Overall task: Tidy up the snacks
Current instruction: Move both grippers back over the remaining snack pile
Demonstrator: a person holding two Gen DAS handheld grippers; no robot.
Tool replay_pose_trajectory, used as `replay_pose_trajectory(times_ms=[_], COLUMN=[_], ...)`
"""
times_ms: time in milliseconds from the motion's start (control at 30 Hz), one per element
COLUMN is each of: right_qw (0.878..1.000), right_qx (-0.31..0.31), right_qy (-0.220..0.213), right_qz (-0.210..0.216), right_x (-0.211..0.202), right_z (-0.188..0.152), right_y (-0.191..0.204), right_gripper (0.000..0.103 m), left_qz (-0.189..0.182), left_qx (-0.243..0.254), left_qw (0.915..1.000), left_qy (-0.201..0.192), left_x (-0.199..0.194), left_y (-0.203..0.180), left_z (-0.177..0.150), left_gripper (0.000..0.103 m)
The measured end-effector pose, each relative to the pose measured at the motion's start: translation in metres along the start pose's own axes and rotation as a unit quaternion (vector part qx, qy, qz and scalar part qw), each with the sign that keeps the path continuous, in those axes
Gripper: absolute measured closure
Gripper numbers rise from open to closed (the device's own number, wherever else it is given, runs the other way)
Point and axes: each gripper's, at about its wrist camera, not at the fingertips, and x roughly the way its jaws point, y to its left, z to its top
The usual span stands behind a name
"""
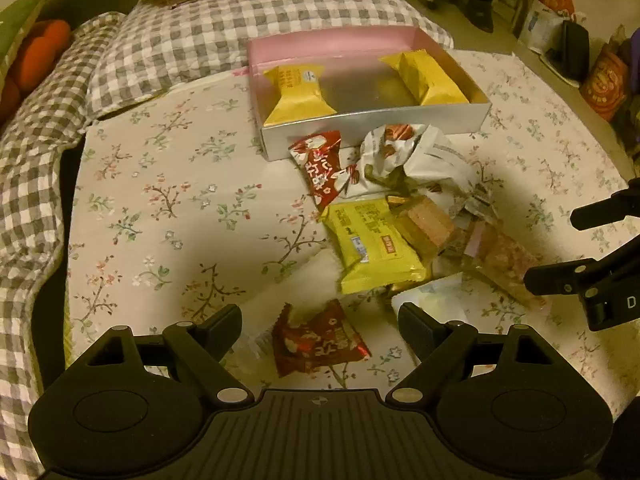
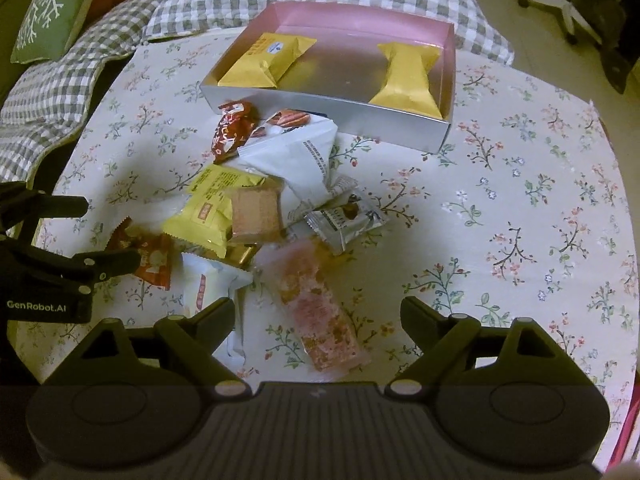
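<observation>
Left gripper (image 1: 320, 322) gapes wide, empty, over a red packet (image 1: 316, 340) at frame bottom. Right gripper (image 2: 318, 312) I see equally open, straddling a pink bar (image 2: 320, 316), probably not touching.

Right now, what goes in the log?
left tongs: open, over red packet | right tongs: open, over pink bar | box: two yellow packs

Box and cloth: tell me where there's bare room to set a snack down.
Inside the box, the silver floor between the two yellow packets is bare. On the floral cloth, the stretch right of the snack pile is free. Crowded: the pile against the box's front wall.
</observation>
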Motion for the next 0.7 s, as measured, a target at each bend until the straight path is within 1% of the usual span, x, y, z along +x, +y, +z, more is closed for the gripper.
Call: replay_pose_trajectory(times_ms=[100, 267, 433, 567, 633, 700], right_qw=[1.000, 1.000, 1.000, 0.999, 0.999, 0.999], right_qx=[-0.007, -0.012, -0.007, -0.011, -0.014, -0.015], right_qy=[0.010, 0.021, 0.031, 0.034, 0.036, 0.037], right_qz=[0.001, -0.006, 0.000, 0.000, 0.001, 0.001], right_x=[0.007, 0.015, 0.017, 0.017, 0.017, 0.017], right_z=[-0.001, -0.003, -0.006, -0.006, -0.007, -0.007], right_y=[0.001, 0.000, -0.001, 0.001, 0.001, 0.001], right_gripper=[0.021, 0.022, 0.022, 0.022, 0.022, 0.022], left_qz=[0.000, -0.008, -0.021, -0.022, -0.026, -0.024], left_qx=[0.008, 0.022, 0.057, 0.094, 0.125, 0.161], left_qw=[0.9999, 0.9996, 0.9978, 0.9950, 0.9917, 0.9866], left_qy=[0.006, 0.012, 0.029, 0.026, 0.021, 0.005], left_x=[0.003, 0.006, 0.010, 0.009, 0.005, -0.001], left_y=[0.001, 0.002, -0.006, -0.014, -0.018, -0.022], left_z=[-0.001, -0.002, -0.009, -0.013, -0.015, -0.017], left_gripper=[0.016, 0.016, 0.016, 0.016, 0.016, 0.016])
